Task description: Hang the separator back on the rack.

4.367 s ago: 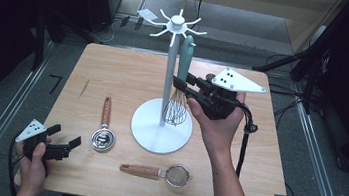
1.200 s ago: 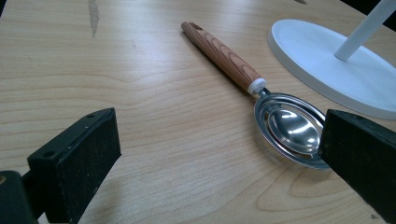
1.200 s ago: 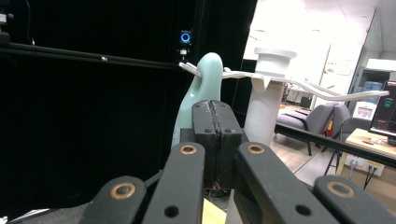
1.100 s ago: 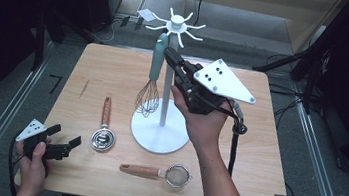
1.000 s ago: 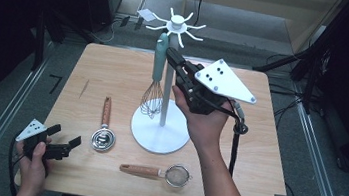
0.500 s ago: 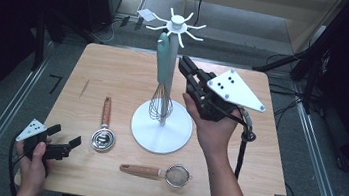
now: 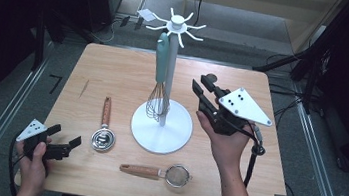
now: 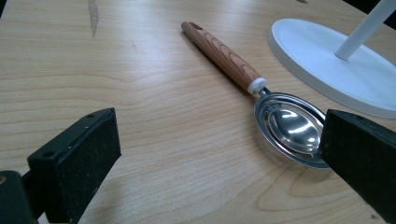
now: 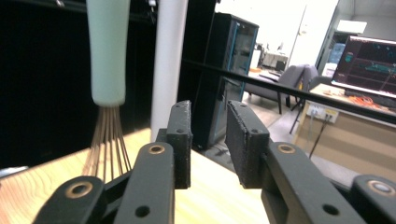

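Observation:
A whisk [image 7: 161,71] with a pale green handle hangs from a hook of the white stand [image 7: 161,126] at mid-table. My right gripper [image 7: 202,83] hovers to the right of the stand, apart from the whisk. Its jaws have just been opening, and nothing lies between them. In the right gripper view the gripper [image 9: 208,135] points past the stand's pole [image 9: 168,60], with the whisk [image 9: 107,56] to the left. My left gripper [image 7: 67,135] rests open at the table's front left, aimed at a wooden-handled metal spoon [image 8: 289,126].
The spoon [image 7: 102,137] lies left of the stand's round base [image 8: 327,60]. A small wooden-handled strainer [image 7: 175,174] lies near the front edge, below the base. The table [image 7: 115,70] is light wood, with dark floor and cables around it.
The right gripper has let go of the whisk, which now hangs on the stand. The gripper has drawn back to the right and sunk lower. The left gripper has stayed put.

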Demonstrator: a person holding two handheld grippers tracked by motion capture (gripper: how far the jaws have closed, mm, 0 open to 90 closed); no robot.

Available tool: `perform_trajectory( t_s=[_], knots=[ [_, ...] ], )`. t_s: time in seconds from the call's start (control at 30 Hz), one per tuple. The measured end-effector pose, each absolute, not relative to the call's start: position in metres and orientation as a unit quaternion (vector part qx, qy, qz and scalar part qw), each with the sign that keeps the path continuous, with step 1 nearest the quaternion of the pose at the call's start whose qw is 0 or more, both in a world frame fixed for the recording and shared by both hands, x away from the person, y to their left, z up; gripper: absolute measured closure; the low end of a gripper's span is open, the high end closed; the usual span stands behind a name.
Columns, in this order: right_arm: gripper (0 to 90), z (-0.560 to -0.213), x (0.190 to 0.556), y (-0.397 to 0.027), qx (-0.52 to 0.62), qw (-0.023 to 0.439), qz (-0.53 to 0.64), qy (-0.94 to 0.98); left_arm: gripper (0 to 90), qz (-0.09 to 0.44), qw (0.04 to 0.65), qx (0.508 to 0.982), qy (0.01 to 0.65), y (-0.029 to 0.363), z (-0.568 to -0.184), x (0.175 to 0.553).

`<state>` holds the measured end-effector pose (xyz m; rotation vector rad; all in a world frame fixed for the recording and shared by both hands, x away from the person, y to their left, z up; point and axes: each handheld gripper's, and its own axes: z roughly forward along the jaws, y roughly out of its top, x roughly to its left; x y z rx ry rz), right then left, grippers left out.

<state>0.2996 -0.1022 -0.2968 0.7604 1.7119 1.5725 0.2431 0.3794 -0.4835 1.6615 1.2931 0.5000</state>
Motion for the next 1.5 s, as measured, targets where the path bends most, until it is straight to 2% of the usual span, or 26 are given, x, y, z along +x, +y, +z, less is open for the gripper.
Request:
perform_trajectory(
  t_s=[0.23, 0.37, 0.63, 0.77, 0.8, 0.97, 1.0, 1.07, 1.1, 1.17, 1.23, 1.5],
  knots=[
    [66.6, -0.326, 0.299, -0.114, 0.311, 0.334, 0.585, 0.671, 0.0, 0.204, 0.469, 0.678, 0.528, 0.379, -0.484, 0.243],
    [60.4, -0.348, 0.299, -0.121, 0.325, 0.319, 0.567, 0.686, 0.0, 0.204, 0.470, 0.678, 0.528, 0.379, -0.483, 0.243],
    [57.0, -0.378, 0.297, -0.129, 0.322, 0.312, 0.535, 0.716, 0.0, 0.203, 0.468, 0.680, 0.527, 0.379, -0.483, 0.243],
    [66.9, -0.394, 0.298, -0.134, 0.309, 0.280, 0.523, 0.744, 0.0, 0.203, 0.467, 0.680, 0.527, 0.379, -0.483, 0.243],
    [67.8, -0.398, 0.299, -0.135, 0.302, 0.265, 0.521, 0.753, 0.0, 0.203, 0.467, 0.681, 0.527, 0.379, -0.483, 0.243],
    [67.3, -0.414, 0.299, -0.131, 0.289, 0.254, 0.480, 0.788, 0.0, 0.203, 0.466, 0.681, 0.527, 0.379, -0.483, 0.243],
    [69.4, -0.418, 0.299, -0.129, 0.291, 0.235, 0.472, 0.798, 0.0, 0.202, 0.466, 0.682, 0.527, 0.379, -0.483, 0.243],
    [69.7, -0.418, 0.300, -0.129, 0.290, 0.230, 0.471, 0.801, 0.0, 0.201, 0.467, 0.681, 0.527, 0.379, -0.483, 0.244],
    [69.3, -0.420, 0.300, -0.129, 0.295, 0.200, 0.461, 0.813, 0.0, 0.203, 0.465, 0.682, 0.527, 0.378, -0.483, 0.244],
    [68.6, -0.420, 0.300, -0.128, 0.292, 0.190, 0.456, 0.819, 0.0, 0.203, 0.463, 0.685, 0.524, 0.378, -0.483, 0.244],
    [63.4, -0.421, 0.297, -0.124, 0.271, 0.175, 0.434, 0.842, 0.0, 0.207, 0.458, 0.690, 0.521, 0.376, -0.483, 0.244],
    [59.6, -0.419, 0.291, -0.105, 0.211, 0.131, 0.393, 0.885, 0.0, 0.205, 0.457, 0.690, 0.522, 0.376, -0.483, 0.244]
  ],
)
